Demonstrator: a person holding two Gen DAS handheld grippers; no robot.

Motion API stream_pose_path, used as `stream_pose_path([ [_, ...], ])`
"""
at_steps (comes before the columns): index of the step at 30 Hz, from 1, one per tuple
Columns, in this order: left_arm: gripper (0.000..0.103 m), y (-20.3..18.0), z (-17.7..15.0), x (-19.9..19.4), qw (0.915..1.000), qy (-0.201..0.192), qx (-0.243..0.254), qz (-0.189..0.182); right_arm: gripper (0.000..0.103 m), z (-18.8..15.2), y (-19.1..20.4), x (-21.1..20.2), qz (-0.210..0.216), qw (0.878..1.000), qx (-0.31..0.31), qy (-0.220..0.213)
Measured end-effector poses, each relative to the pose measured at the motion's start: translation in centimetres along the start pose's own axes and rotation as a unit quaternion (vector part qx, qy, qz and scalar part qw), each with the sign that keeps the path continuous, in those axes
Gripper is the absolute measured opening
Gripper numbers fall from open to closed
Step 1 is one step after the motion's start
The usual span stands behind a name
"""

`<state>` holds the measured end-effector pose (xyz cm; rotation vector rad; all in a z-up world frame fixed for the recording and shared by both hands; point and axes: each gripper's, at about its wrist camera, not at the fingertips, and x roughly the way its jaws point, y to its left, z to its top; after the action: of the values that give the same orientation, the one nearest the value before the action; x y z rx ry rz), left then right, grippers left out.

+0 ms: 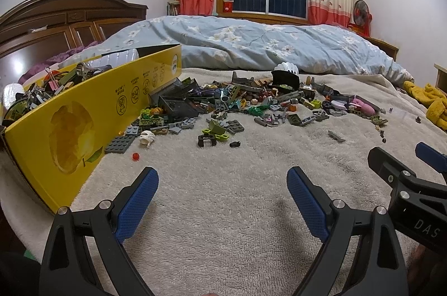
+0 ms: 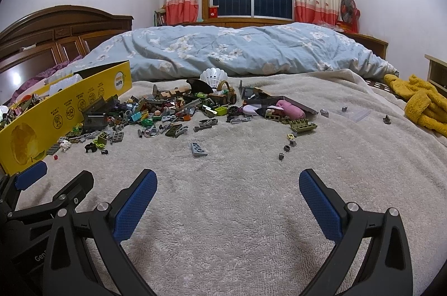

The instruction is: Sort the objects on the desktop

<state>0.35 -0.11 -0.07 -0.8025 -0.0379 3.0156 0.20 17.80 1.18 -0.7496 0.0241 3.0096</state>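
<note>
A heap of small toy bricks and odd parts (image 1: 245,103) (image 2: 178,111) is spread across a beige towel-like cover on the bed. A yellow cardboard box (image 1: 83,123) (image 2: 56,114), filled with clips and small items, stands at the left of the heap. My left gripper (image 1: 222,178) hovers open over bare cover, well short of the heap, nothing between its blue pads. My right gripper (image 2: 228,180) is likewise open and empty, nearer than a loose grey plate (image 2: 199,149). Each gripper shows at the edge of the other's view.
A white shuttlecock (image 2: 213,78) and a pink oblong piece (image 2: 290,110) lie in the heap. A blue floral quilt (image 1: 251,44) is bunched behind. Yellow fleece cloth (image 2: 421,106) lies at the right edge. A wooden headboard (image 1: 56,22) stands at the left.
</note>
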Motion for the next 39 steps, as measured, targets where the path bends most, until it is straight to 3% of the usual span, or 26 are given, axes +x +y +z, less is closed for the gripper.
stream_pose_path([
  [4, 0.094, 0.0, 0.1, 0.0, 1.0, 0.002, 0.001, -0.004, 0.103, 0.0, 0.0, 0.0, -0.001, 1.0, 0.0, -0.001],
  [7, 0.094, -0.1, 0.4, 0.7, 0.9996, 0.024, 0.006, -0.014, 0.103, 0.1, 0.1, 0.2, -0.005, 1.0, -0.001, 0.009],
  [11, 0.094, 0.3, 1.9, 1.7, 0.9974, 0.052, 0.009, -0.048, 0.103, 0.6, -0.3, 1.3, 0.017, 0.998, 0.013, 0.055],
  [15, 0.094, 0.7, 3.6, 5.2, 0.9872, 0.115, 0.004, -0.11, 0.09, 2.1, -0.9, 5.4, 0.124, 0.98, 0.044, 0.148],
  [17, 0.09, 0.5, 4.2, 7.1, 0.9816, 0.139, 0.008, -0.131, 0.086, 2.7, -0.7, 6.8, 0.126, 0.979, 0.023, 0.159],
  [19, 0.09, -0.1, 4.9, 8.3, 0.9778, 0.146, 0.016, -0.15, 0.072, 3.1, 0.0, 8.2, 0.109, 0.979, -0.016, 0.172],
  [21, 0.085, -1.0, 5.4, 9.5, 0.9739, 0.156, 0.035, -0.162, 0.067, 3.7, 0.9, 9.6, 0.102, 0.977, -0.057, 0.179],
  [27, 0.068, -2.7, 6.6, 12.8, 0.9713, 0.174, 0.072, -0.145, 0.041, 4.4, 2.1, 11.4, 0.097, 0.97, -0.13, 0.179],
  [30, 0.068, -3.1, 6.7, 14.1, 0.9678, 0.185, 0.087, -0.147, 0.032, 4.4, 3.4, 11.7, 0.096, 0.965, -0.173, 0.174],
  [32, 0.068, -3.0, 6.8, 14.5, 0.9663, 0.188, 0.088, -0.153, 0.032, 4.2, 3.7, 11.9, 0.095, 0.963, -0.184, 0.172],
  [37, 0.065, -2.4, 6.8, 14.7, 0.9659, 0.187, 0.072, -0.163, 0.035, 4.3, 2.4, 12.1, 0.117, 0.966, -0.143, 0.18],
  [39, 0.051, -2.1, 6.9, 14.7, 0.9671, 0.186, 0.065, -0.161, 0.035, 4.3, 2.1, 12.2, 0.126, 0.967, -0.13, 0.182],
])
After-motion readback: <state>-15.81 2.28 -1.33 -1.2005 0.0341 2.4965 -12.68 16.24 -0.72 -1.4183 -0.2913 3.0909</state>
